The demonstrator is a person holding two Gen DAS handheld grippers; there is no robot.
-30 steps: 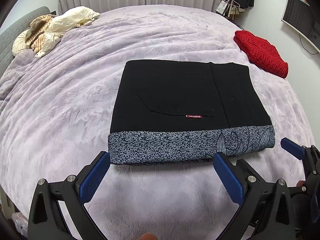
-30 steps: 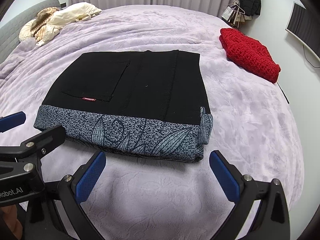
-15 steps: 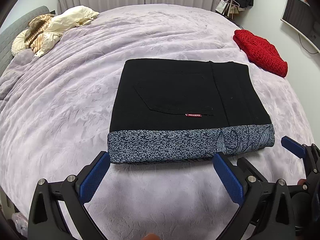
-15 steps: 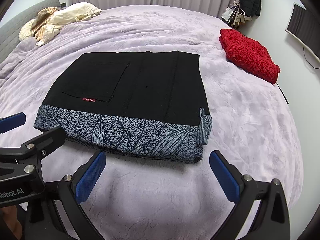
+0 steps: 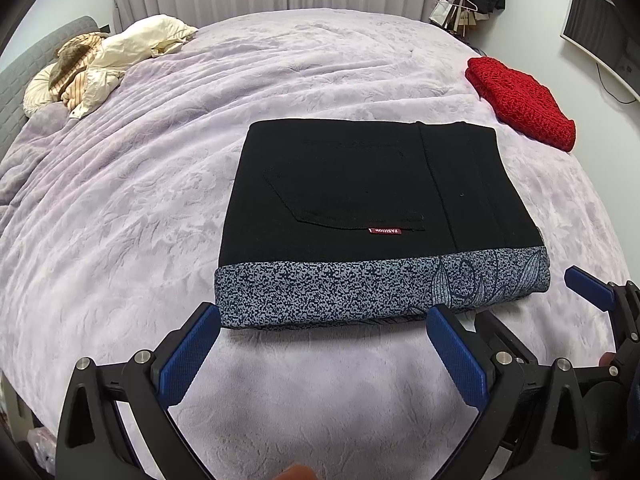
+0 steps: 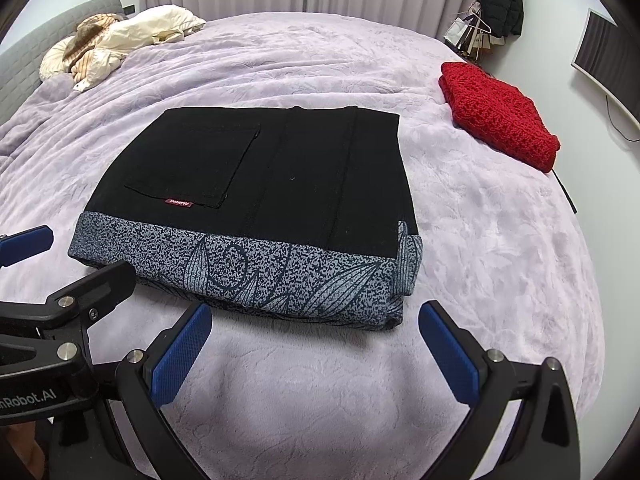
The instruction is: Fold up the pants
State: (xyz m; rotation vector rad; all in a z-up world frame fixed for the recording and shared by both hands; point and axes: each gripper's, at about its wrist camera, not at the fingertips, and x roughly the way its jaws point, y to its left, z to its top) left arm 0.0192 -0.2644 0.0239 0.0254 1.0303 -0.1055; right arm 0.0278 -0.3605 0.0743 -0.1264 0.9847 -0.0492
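The black pants point(image 5: 372, 188) lie folded into a flat rectangle on the lilac bedspread point(image 5: 120, 220), with a grey speckled leaf-print band along the near edge and a small red label on the pocket. They also show in the right wrist view point(image 6: 272, 184). My left gripper point(image 5: 324, 354) is open and empty, just short of the near edge. My right gripper point(image 6: 316, 354) is open and empty, beside the left one, before the pants' near right corner. Neither touches the pants.
A folded red knit garment point(image 5: 520, 104) lies at the bed's far right edge. Cream and striped clothes point(image 5: 104, 64) are piled at the far left by a grey headboard. Curtains, hanging clothes and a monitor point(image 5: 600, 36) stand beyond the bed.
Both grippers have drawn back very slightly from the folded pants. The pants have not moved.
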